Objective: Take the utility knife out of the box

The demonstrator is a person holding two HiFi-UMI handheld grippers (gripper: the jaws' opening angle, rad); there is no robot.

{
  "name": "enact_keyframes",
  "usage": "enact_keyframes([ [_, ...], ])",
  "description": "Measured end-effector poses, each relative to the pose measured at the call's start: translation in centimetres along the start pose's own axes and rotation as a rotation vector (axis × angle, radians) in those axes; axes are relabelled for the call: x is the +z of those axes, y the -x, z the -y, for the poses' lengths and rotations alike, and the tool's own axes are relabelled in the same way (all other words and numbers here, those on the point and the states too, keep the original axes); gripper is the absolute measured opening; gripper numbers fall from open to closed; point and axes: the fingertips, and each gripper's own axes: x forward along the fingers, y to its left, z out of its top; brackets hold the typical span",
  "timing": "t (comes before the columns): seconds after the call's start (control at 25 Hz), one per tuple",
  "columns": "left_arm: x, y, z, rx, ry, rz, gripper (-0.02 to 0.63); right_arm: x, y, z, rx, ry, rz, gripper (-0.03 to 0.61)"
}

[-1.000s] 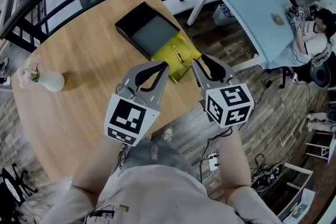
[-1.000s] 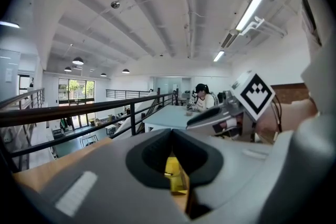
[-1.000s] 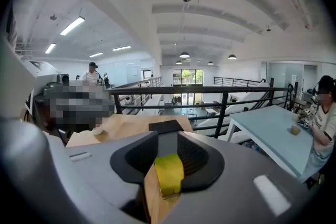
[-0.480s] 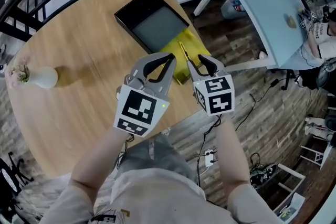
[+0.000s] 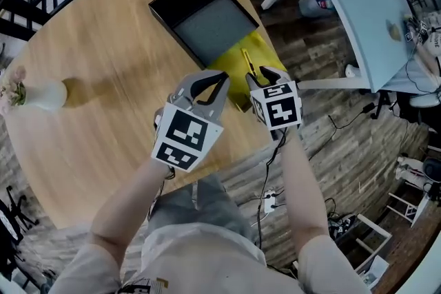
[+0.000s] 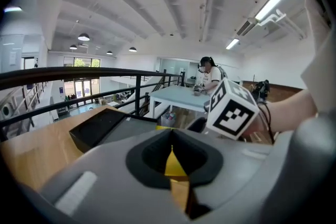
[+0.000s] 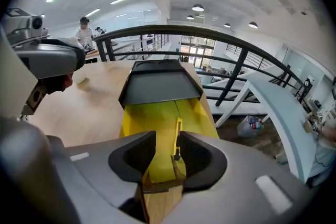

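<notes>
Right hand-held gripper (image 7: 166,139), opening empty, views utility knife (image 7: 178,131); closed left hand-held gripper (image 6: 171,150) doesn't.

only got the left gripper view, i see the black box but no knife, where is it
Observer: The utility knife lies on a yellow insert just in front of the black box, as the right gripper view shows.
Operator: is the right gripper on it
Observer: No. The right gripper has its jaws opening. The knife shows in the gap between them, ungripped.
Operator: anything else on the table
Observer: In the head view, a small white vase stands far to the left on the table.
</notes>
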Motion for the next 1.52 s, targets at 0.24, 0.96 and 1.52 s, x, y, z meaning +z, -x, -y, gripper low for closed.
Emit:
enact_keyframes([
  [0.24, -2.7, -1.7, -0.6, 0.002, 0.028, -0.044, 0.003, -1.7, -3.8, 1.1, -0.014, 0.028, -0.093, 0.130],
  [0.96, -4.1, -0.9, -1.2, 0.009, 0.066, -0.055, 0.003, -3.8, -7.4, 1.1, -0.023, 0.217, -0.378, 0.068],
  [1.52, -2.3, 2.6, -2.6, 0.067, 0.084, -0.016, 0.003, 0.1, -1.1, -0.5, 0.018, 0.031, -0.140, 0.052],
])
